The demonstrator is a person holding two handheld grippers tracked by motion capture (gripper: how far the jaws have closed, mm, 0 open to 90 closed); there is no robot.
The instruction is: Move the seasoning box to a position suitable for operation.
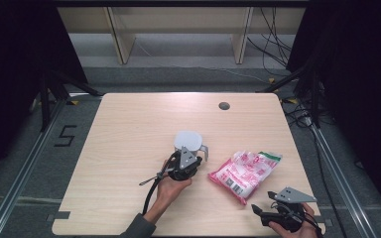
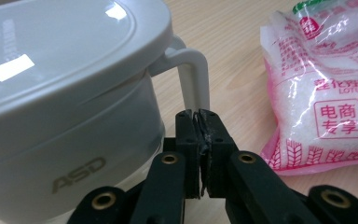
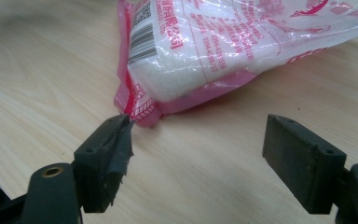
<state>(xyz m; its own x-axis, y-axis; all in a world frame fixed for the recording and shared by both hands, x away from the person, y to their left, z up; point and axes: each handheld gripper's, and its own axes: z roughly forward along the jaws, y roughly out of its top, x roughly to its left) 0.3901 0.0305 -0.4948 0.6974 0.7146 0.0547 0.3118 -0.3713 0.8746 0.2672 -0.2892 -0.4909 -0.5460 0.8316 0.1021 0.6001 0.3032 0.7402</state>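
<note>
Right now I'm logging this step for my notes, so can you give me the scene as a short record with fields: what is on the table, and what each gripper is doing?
surface: light wooden table
container: white lidded plastic jug, side handle
bag: pink-and-clear plastic bag of white grains, lying flat to the right of the jug
left gripper: jaws closed together just below the handle's lower end; contact with the handle unclear
right gripper: jaws wide apart, near the bag's corner, nothing held
</note>
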